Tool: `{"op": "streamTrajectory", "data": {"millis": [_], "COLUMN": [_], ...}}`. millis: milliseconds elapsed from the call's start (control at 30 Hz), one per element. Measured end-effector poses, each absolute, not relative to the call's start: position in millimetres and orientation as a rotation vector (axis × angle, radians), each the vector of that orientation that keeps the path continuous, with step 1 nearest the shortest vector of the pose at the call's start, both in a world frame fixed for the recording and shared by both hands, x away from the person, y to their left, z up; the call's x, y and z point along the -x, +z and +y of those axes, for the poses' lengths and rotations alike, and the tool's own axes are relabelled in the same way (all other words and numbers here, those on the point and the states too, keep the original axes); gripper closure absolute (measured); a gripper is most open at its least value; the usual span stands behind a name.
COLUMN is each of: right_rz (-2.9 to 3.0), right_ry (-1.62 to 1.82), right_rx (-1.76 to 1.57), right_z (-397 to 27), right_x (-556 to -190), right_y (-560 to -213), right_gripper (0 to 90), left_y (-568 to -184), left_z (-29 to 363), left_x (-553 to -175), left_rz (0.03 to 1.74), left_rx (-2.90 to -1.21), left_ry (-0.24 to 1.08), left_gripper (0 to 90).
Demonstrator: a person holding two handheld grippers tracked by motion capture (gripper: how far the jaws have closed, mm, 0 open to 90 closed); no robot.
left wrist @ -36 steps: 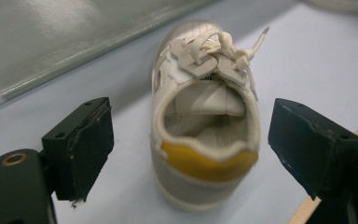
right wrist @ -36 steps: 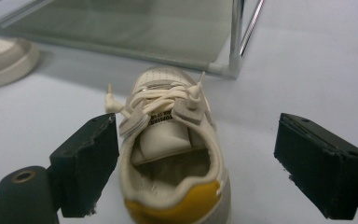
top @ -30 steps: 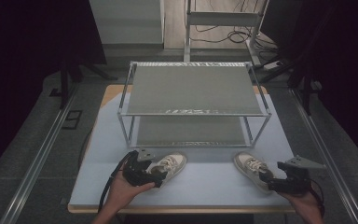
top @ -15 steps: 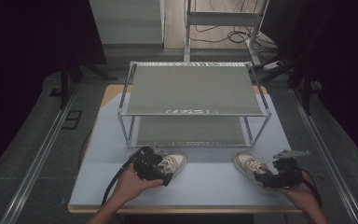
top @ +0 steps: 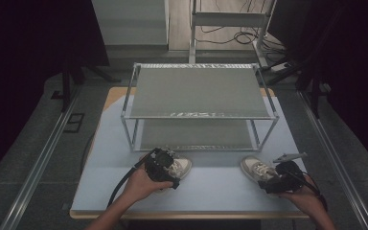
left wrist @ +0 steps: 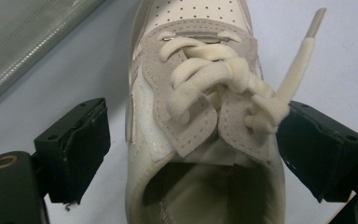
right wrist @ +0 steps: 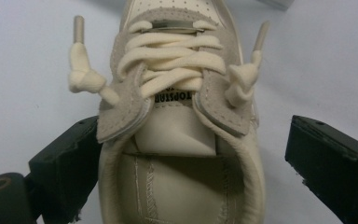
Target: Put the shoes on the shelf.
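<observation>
- At table front edge, my left gripper [top: 165, 168] now straddles the left cream leather lace-up sneaker [top: 178, 167], having slid in since a sec ago; jaws have just been opening, wide, pads not pressing.
- Right gripper [top: 273, 179]: same w/ the right cream sneaker [top: 255, 167], jaws wide, apart from its sides.
- Both shoes sit on the pale blue tabletop [top: 211, 184] before the grey two-tier metal rack [top: 199, 91]; I judge grasp is next.

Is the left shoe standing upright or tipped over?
Upright: the left shoe sits sole-down on the table, laces and opening facing up.
</observation>
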State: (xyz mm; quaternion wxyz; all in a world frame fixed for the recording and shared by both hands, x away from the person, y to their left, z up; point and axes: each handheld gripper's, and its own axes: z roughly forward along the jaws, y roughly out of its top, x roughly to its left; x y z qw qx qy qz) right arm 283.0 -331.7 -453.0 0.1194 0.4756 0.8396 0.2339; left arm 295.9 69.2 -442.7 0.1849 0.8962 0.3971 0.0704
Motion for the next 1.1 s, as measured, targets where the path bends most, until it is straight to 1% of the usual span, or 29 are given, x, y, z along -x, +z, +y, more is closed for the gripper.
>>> {"op": "streamTrajectory", "data": {"millis": [267,433,567,633,700,733,867,1000,1100], "right_rz": [2.496,2.525,2.551,2.557,2.563,2.58,2.59,2.615,2.627], "right_ry": [0.632,0.592,0.525,0.505,0.502,0.501,0.493,0.492,0.461], "right_rx": [-1.396,-1.388,-1.387,-1.394,-1.398,-1.395,-1.392,-1.401,-1.402], "right_z": [-327.9,-324.2,-319.6,-318.8,-318.4,-318.1,-318.1,-316.6,-314.6], "right_x": [-289.6,-292.9,-297.3,-298.9,-299.5,-300.1,-301.5,-303.3,-304.2], "right_y": [-459.0,-461.1,-464.0,-464.0,-463.8,-462.8,-456.6,-452.8,-453.5], "right_gripper": [7.0,9.3,13.4,14.2,15.2,18.2,18.7,24.9,24.8], "left_y": [-446.4,-450.5,-454.8,-455.3,-456.3,-455.7,-454.5,-453.3,-453.3], "left_z": [67.3,65.7,63.2,63.1,62.2,62.8,60.0,57.3,57.3], "left_x": [-299.6,-301.7,-303.7,-305.2,-305.2,-306.2,-305.6,-305.5,-305.9], "left_rz": [1.111,1.125,1.143,1.123,1.13,1.115,1.119,1.109,1.108], "left_rx": [-2.569,-2.573,-2.588,-2.63,-2.626,-2.652,-2.654,-2.675,-2.681], "left_ry": [0.177,0.16,0.147,0.139,0.141,0.142,0.146,0.157,0.16], "left_gripper": [12.3,12.8,13.8,14.3,14.6,15.0,18.3,21.5,22.7]}}
